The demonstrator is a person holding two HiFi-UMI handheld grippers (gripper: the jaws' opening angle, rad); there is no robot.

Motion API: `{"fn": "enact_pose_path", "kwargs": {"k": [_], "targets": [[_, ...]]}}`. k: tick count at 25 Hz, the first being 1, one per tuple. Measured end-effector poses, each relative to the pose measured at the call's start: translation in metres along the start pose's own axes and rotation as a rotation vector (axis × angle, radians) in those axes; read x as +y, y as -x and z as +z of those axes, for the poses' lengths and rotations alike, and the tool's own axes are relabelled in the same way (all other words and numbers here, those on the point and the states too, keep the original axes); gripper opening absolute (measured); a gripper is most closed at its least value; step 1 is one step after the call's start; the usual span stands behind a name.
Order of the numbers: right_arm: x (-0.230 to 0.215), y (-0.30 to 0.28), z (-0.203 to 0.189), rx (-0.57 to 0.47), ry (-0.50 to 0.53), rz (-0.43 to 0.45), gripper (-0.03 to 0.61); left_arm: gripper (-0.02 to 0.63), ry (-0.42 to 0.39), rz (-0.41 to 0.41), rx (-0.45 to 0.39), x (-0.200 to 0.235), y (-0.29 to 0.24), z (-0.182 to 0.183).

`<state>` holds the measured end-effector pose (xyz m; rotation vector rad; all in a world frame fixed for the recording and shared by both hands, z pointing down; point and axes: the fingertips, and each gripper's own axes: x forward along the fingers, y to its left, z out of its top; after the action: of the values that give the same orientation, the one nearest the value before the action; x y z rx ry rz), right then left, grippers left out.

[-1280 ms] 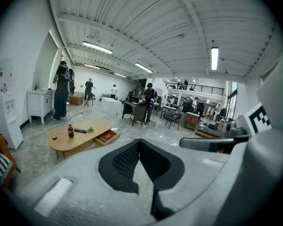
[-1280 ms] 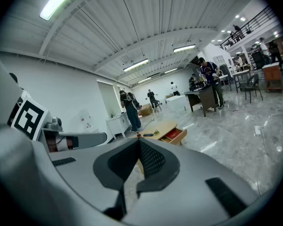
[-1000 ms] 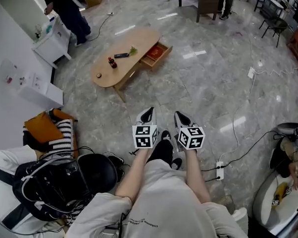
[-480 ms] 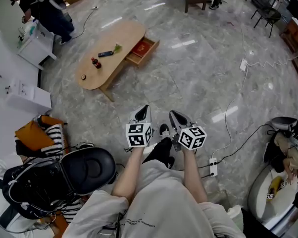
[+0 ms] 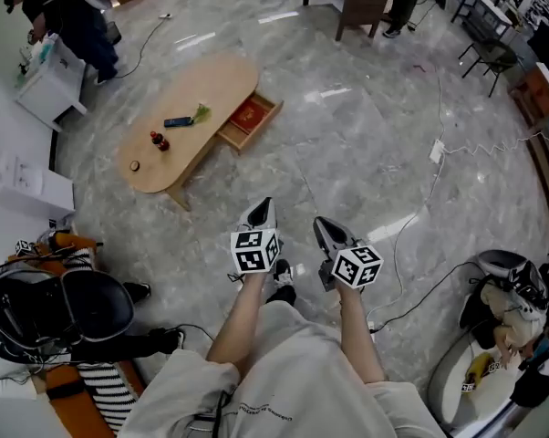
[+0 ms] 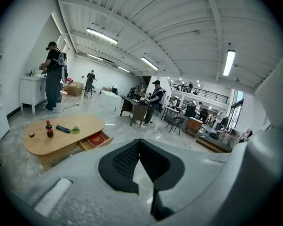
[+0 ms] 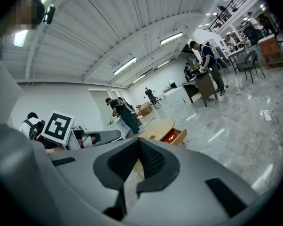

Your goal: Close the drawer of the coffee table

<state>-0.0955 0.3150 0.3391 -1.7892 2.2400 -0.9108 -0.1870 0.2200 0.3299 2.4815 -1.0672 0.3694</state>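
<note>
Our left gripper [image 5: 262, 210] and right gripper [image 5: 326, 230] sit side by side over the marble floor [image 5: 366, 144], each with its jaws pressed together and nothing between them. Well apart from both, at about eleven o'clock in the head view, stands the oval wooden coffee table [image 5: 211, 80]. Its drawer [image 5: 264, 127] is pulled out on the table's four o'clock side, with a flat red item [image 5: 250, 114] lying inside. On the tabletop we see a dark bottle [image 5: 156, 140] and a remote control [image 5: 177, 121].
</note>
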Motion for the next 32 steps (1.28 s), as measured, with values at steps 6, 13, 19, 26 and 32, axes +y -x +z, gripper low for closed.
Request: {"fn": "enact_pose_path", "kwargs": {"k": [6, 13, 19, 26, 32], "targets": [[-0.038, -0.030, 0.043, 0.017, 0.028, -0.034, 0.015, 0.009, 0.042, -0.042, 0.011, 0.003, -0.065, 0.017], [-0.053, -0.075, 0.044, 0.052, -0.007, 0.011, 0.015, 0.009, 0.077, 0.080, 0.006, 0.057, -0.071, 0.024], [-0.059, -0.121, 0.050, 0.103, -0.038, 0.127, 0.015, 0.009, 0.101, 0.241, -0.028, 0.105, -0.061, 0.036], [-0.079, -0.144, 0.087, 0.141, 0.001, 0.266, 0.015, 0.009, 0.095, 0.371, -0.071, 0.091, -0.074, 0.050], [-0.101, -0.158, 0.136, 0.116, 0.024, 0.339, 0.015, 0.009, 0.043, 0.413, -0.106, 0.057, -0.103, 0.079]]}}
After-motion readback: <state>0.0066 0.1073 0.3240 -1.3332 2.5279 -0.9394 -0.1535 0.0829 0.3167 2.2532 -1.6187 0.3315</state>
